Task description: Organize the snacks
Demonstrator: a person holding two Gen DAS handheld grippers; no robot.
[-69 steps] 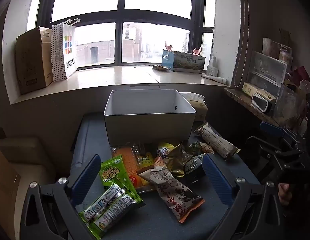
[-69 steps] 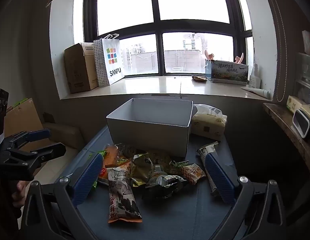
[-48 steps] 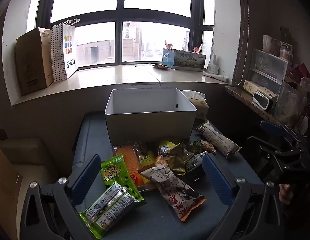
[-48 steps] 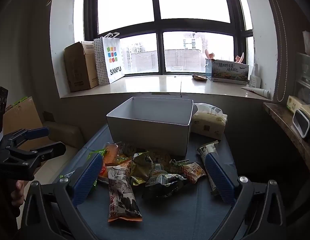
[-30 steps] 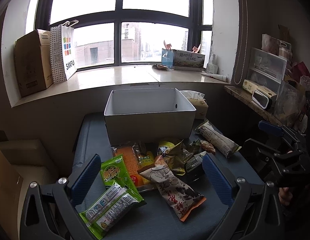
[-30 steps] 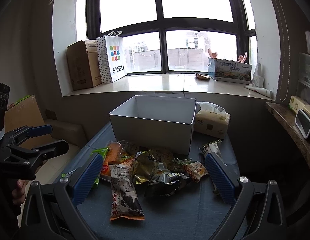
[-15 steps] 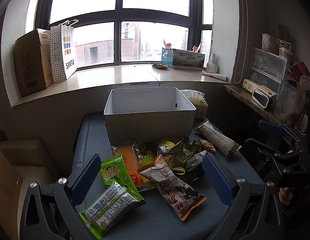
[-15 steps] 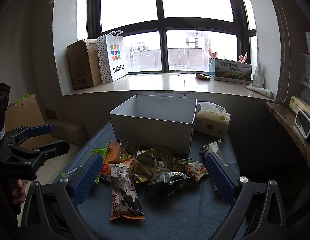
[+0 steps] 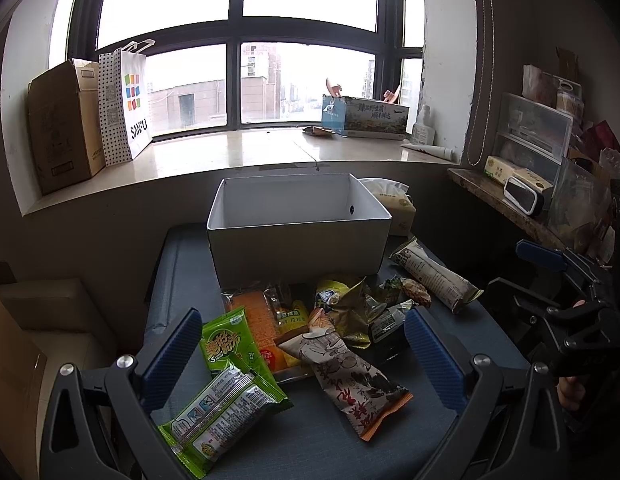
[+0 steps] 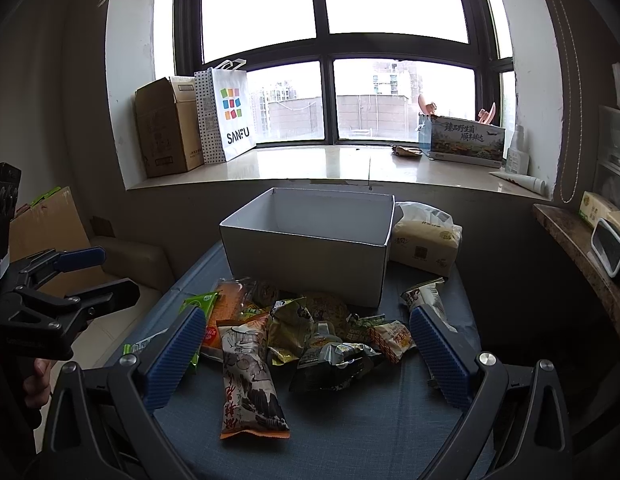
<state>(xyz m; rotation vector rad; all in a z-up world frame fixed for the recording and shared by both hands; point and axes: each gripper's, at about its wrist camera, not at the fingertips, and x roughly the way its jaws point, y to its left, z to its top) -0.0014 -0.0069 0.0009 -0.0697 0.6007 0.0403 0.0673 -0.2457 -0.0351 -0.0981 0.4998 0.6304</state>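
The left gripper [image 9: 302,354] hovers low over the near edge of the dark blue fabric-topped table [image 9: 329,444], its blue ribbed pads spread wide with nothing between them. The right gripper [image 10: 304,354] holds the same pose at the table's near edge, released and empty, pointing toward twelve o'clock. Each tool shows in the other's view from the side: a hand [image 10: 36,380] grips the left one at nine o'clock, and fingers [image 9: 569,388] wrap the right one's handle at three o'clock.

Nearest the left gripper, at seven o'clock, lies a green-edged clear plastic snack pack [image 9: 224,412], overlapping a bright green packet with yellow lettering [image 9: 226,346]. Just right of it lies a long beige wrapper with ink drawings and an orange end [image 9: 349,380]. Behind these, a heap of crumpled foil and plastic snack packets [image 10: 321,332] lies loose on the table, with a long pale printed bar [image 9: 433,274] at two o'clock.

Beyond the heap stands an open white rectangular cardboard box [image 9: 298,228]; its inside floor is hidden. A cream tissue pack [image 10: 425,244] sits just beside its right wall. Farther off, the stone windowsill [image 9: 238,152] carries a brown cardboard carton [image 9: 62,128] and a white spotted paper shopping bag [image 9: 128,108] at ten o'clock.
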